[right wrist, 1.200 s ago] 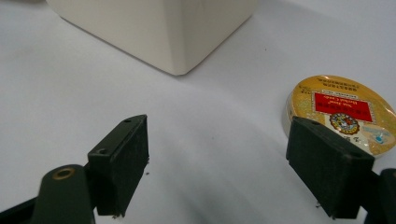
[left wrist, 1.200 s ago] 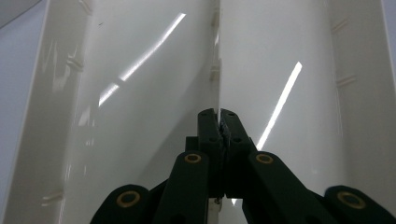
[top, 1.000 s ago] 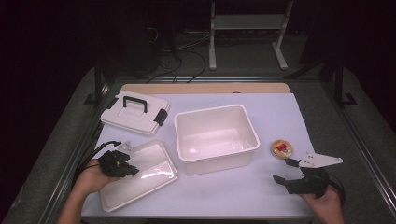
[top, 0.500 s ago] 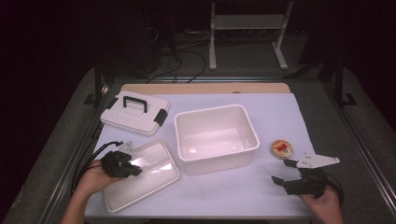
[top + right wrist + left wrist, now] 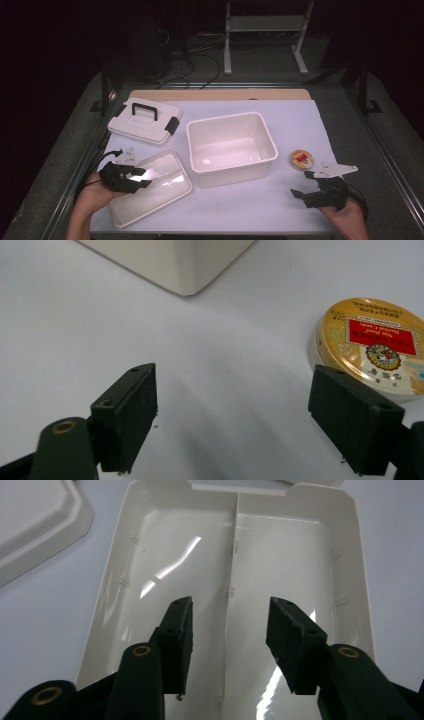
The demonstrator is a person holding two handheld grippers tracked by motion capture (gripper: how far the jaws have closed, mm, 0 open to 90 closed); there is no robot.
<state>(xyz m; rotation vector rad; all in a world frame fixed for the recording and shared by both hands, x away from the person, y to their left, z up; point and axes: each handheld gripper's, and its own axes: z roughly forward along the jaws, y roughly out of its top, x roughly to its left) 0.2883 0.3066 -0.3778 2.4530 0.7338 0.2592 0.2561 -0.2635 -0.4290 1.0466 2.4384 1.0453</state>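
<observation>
Shallow tray (image 5: pixel 150 192): front-left of desk (image 5: pixel 300 120), beside the deep tub (image 5: pixel 231 147). Left tool (image 5: pixel 134 178): jaws partly apart, empty, over the tray's left end, its centre rib between them. Round tin (image 5: pixel 302 159): just ahead of right tool (image 5: pixel 306 184), jaws wide, empty.

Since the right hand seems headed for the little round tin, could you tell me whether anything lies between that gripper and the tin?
Nothing visible does. The right gripper is open, and bare white table lies between its jaws and the round tin, which sits just beyond one jaw. The white tub stands off to the side, clear of that path.
</observation>
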